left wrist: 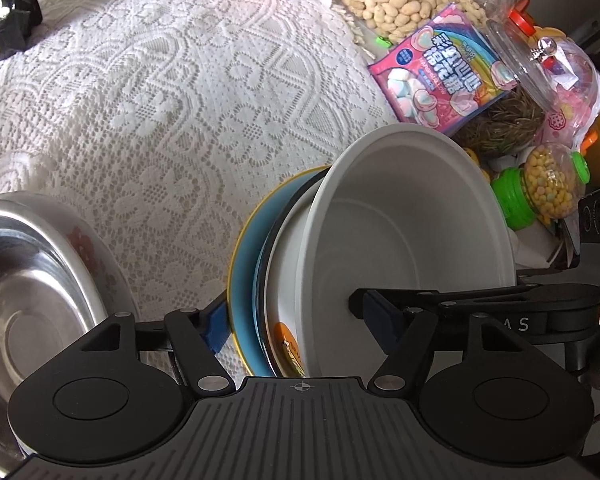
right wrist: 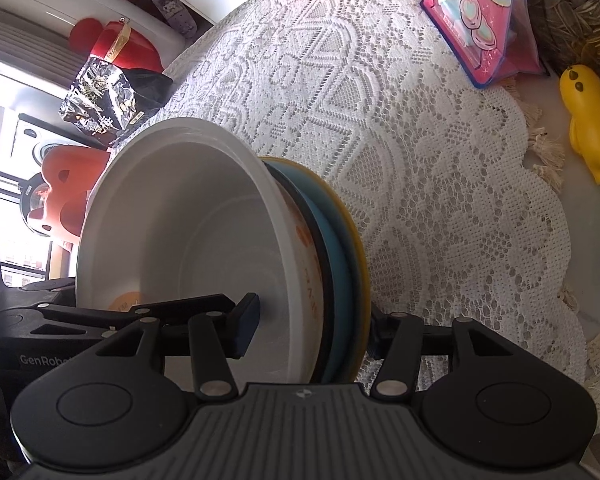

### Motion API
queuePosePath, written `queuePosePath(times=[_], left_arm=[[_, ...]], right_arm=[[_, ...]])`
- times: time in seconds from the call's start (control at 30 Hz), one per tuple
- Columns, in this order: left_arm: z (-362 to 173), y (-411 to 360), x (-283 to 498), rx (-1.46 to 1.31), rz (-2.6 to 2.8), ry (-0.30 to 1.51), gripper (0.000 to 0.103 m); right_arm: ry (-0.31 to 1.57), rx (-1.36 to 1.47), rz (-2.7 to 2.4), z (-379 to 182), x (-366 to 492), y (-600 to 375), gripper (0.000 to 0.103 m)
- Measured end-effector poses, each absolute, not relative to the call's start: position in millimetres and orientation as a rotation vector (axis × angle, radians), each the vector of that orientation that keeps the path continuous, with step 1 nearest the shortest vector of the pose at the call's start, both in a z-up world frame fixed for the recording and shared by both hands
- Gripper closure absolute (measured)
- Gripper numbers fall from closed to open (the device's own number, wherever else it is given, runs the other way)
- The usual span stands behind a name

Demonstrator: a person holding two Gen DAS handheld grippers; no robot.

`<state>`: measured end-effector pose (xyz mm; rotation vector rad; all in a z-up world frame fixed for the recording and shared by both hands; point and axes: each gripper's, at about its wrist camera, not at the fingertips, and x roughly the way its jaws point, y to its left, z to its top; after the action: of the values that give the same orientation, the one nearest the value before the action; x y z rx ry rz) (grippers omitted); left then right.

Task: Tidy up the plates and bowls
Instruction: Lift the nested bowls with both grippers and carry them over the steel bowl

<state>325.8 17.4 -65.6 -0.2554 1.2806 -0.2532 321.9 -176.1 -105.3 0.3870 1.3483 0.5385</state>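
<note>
daylight, bright, from the far left in the right wrist view; the window [right wrist: 4,184] there is blown out to white. lace tablecloth [left wrist: 172,92] evenly lit, soft shadows only. mild glare on the steel bowl [left wrist: 28,280]. white bowl [right wrist: 188,216] interior shaded grey. strong fisheye bending at edges. focus sharp; gripper bodies nearest the lens dark, low detail.

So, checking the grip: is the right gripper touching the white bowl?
Touching. In the right wrist view, the right gripper's blue pad presses inside the white bowl.
</note>
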Motion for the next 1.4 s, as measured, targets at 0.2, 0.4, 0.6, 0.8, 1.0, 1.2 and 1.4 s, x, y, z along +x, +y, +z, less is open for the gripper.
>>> queuePosePath(times=[0.2,0.4,0.6,0.8,1.0,1.2,1.4], left_arm=[[-66.2,14.5,325.3,-0.229,-0.250,1.279,0.030],[-67.3,17.5,325.6,-0.247,-0.261,1.279,0.030],[-67.9,17.1,324.7,-0.246,-0.266,1.279,0.030],[-68.1,18.2,328.5,-0.267,-0.262,1.298,0.030],[-68.1,19.6,328.0,-0.278,-0.267,1.294,0.030],[-68.4,23.8,332.3,-0.323,-0.275,1.306,0.030],[-67.6,22.2,329.8,-0.312,-0.281,1.294,0.029]], right_arm=[[1.347,0.365,0.523,-101.5,318.8,-176.8,0.052],[1.359,0.400,0.530,-105.2,317.1,-178.8,0.053],[1.366,0.422,0.531,-106.2,317.3,-180.2,0.052],[1.402,0.462,0.502,-107.0,319.8,-182.1,0.053],[1.396,0.472,0.484,-106.9,317.3,-180.9,0.052],[1.371,0.417,0.475,-103.4,312.9,-173.7,0.050],[1.404,0.468,0.472,-107.7,317.9,-177.8,0.050]])
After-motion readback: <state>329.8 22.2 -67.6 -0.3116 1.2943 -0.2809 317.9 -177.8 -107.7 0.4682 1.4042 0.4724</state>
